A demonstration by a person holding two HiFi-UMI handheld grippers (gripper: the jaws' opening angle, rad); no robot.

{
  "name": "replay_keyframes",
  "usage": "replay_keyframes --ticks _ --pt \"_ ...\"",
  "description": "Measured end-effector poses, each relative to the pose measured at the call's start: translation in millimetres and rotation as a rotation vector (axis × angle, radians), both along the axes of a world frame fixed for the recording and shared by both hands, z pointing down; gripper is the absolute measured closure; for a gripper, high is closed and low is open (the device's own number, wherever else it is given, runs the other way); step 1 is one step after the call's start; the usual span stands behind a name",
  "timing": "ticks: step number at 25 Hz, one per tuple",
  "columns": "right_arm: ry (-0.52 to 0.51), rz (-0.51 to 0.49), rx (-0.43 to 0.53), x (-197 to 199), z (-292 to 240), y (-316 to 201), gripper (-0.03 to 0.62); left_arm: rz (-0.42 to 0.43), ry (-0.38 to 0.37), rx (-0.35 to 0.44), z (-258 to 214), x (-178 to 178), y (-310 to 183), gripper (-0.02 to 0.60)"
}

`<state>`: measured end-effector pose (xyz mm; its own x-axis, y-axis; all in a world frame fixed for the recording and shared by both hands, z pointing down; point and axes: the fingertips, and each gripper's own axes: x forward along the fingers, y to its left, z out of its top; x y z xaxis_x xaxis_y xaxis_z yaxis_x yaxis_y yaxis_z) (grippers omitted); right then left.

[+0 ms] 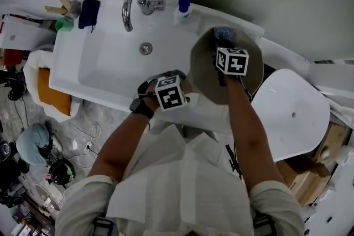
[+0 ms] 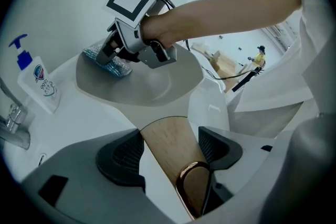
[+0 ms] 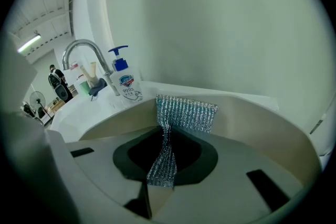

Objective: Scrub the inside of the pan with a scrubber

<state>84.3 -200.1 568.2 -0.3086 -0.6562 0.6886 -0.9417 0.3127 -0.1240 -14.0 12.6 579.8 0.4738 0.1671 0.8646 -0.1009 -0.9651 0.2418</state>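
White shirt sleeves and two bare forearms fill the bottom of the head view, reaching away from the camera toward a white sink (image 1: 105,66). Each hand holds a hand-held gripper topped with a black-and-white marker cube.

At the right side of the sink, just past the basin, is a round beige pan (image 1: 203,70). It is near a soap bottle (image 1: 183,10) with a blue pump. Whether the pan rests on the counter or is held just above it cannot be told.

The left hand-held gripper (image 2: 170,148) is near the pan's closest edge. In the left gripper view its two dark pads stand wide apart, and the pan's wooden handle (image 2: 164,136) fills the gap between them and is gripped. A copper-coloured loop (image 2: 190,178) is at the handle's near end.

The right hand-held gripper (image 3: 164,155) reaches over the pan from the near side, pointing down into it. Its jaws are nearly together, pinching a narrow fold of a silvery blue mesh scrubber (image 3: 186,113). The wider, free part of the scrubber fans out beyond the jaws and lies against the pan's far inner wall, close under the rim.

A curved chrome faucet (image 1: 128,8) stands at the back of the sink, left of the soap bottle. The round drain (image 1: 145,48) is in the middle of the basin.
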Motion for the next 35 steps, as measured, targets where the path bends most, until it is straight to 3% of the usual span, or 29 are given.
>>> replay_keyframes --ticks 12,21,28,35 --pt "-0.059 -0.147 -0.028 -41 -5 22 0.546 -0.004 -0.001 0.003 -1 -1 0 0.245" --pt "-0.028 -0.069 -0.052 -15 1 3 0.546 -0.010 0.001 0.003 -1 1 -1 0.247" --pt "-0.108 -0.196 -0.076 -54 -6 35 0.546 -0.009 0.002 0.007 0 0 -1 0.247" --pt "-0.181 -0.420 -0.163 -93 -10 97 0.546 -0.004 -0.002 0.013 1 -1 -1 0.249"
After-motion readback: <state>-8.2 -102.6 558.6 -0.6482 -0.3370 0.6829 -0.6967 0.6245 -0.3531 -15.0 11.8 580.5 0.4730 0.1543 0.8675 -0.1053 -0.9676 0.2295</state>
